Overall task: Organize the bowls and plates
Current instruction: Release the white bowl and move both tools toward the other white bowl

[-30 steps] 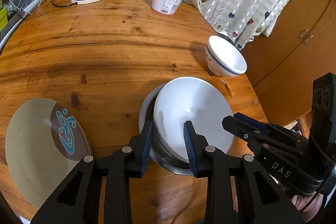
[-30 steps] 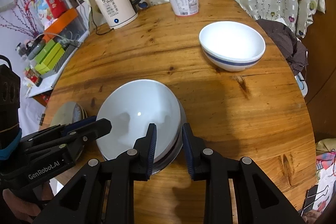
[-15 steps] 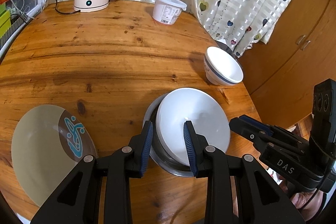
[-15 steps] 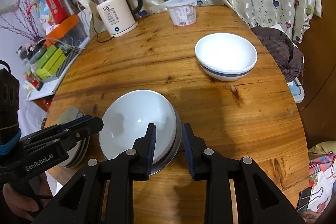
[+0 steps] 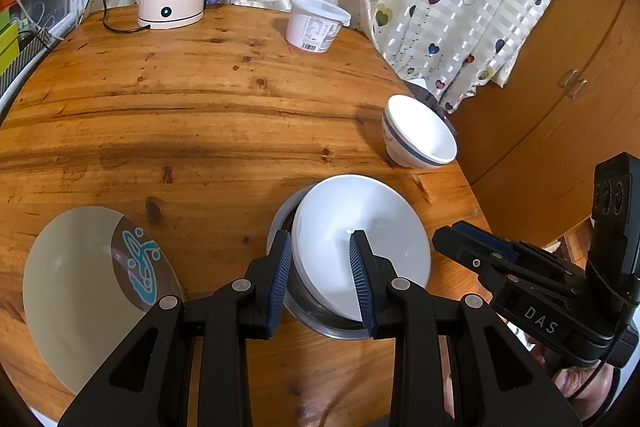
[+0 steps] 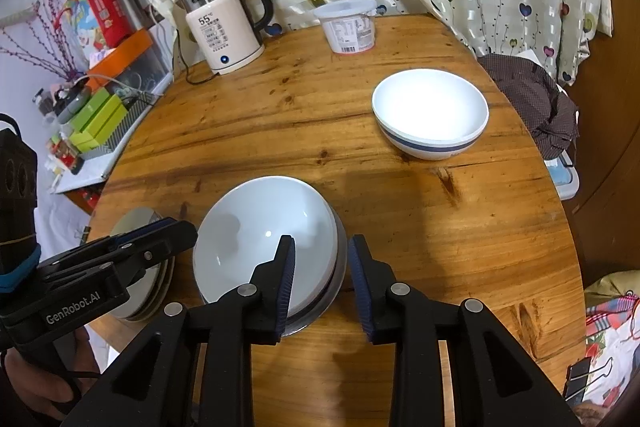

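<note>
White bowl (image 5: 372, 223) sat nested in steel bowl (image 5: 332, 329). My left gripper (image 5: 320, 247) straddled rim, slack. My right gripper (image 6: 320, 247) jaws just easing apart, rim between, unpinched.

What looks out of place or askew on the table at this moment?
The white bowl sits off-centre in the steel bowl, shifted to one side so it looks tilted. Nothing looks spilled or broken. The blue-banded bowl stands alone, close to the table edge.
</note>
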A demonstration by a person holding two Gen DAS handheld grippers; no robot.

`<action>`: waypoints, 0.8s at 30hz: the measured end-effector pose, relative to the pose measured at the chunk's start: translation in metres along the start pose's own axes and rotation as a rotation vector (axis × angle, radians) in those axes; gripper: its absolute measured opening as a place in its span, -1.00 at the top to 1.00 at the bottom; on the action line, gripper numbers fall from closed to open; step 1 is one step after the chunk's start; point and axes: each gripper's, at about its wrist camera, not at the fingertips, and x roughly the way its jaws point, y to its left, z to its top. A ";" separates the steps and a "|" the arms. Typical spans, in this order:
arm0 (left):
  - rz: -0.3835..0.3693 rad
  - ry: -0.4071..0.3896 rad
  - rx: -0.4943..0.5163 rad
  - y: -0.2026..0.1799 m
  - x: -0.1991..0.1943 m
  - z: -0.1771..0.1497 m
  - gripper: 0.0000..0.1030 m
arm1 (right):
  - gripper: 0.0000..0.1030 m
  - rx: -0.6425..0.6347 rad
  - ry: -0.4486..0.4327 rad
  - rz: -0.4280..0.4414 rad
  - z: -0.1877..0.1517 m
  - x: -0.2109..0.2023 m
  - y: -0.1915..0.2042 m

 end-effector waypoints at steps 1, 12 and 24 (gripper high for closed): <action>0.000 0.000 0.001 0.000 0.000 0.000 0.39 | 0.46 0.000 0.000 0.000 0.001 -0.001 0.000; -0.002 -0.002 0.002 -0.001 0.000 0.001 0.39 | 0.45 0.001 -0.003 0.000 0.002 -0.001 0.000; -0.003 -0.003 0.018 -0.010 0.001 0.006 0.39 | 0.45 0.008 -0.011 -0.004 0.010 -0.004 -0.009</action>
